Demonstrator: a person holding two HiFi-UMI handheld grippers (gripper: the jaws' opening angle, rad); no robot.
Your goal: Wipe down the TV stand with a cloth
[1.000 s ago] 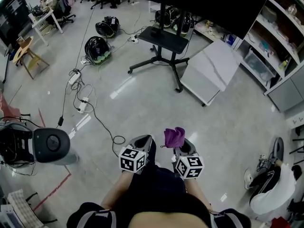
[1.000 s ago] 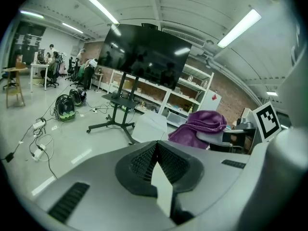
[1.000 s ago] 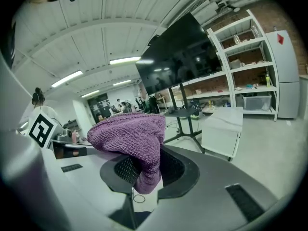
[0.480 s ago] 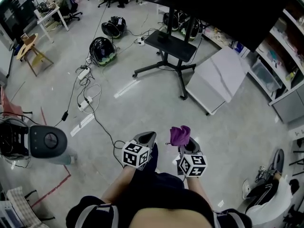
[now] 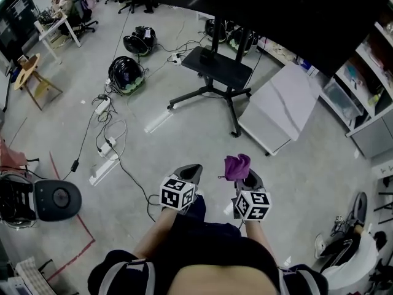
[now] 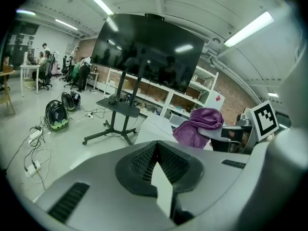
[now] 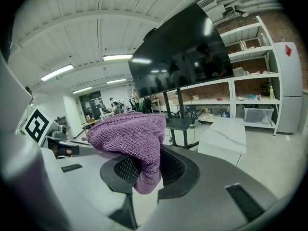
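Right gripper point(image 5: 244, 178): jaws clamped on the purple cloth point(image 5: 237, 165), which bunches up and folds over the tips. Left gripper point(image 5: 190, 173): jaws pressed together, nothing between them. I see both held low, side by side. The black TV stand point(image 5: 215, 68) is on the floor point(image 5: 196, 134), well apart from the cloth.

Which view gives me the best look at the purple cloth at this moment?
The right gripper view: the purple cloth sits close and centred, pinched in the jaws of the right tool, its knit visible. The head view shows it small, ahead of that tool. The left gripper view shows it side-on, farther off.
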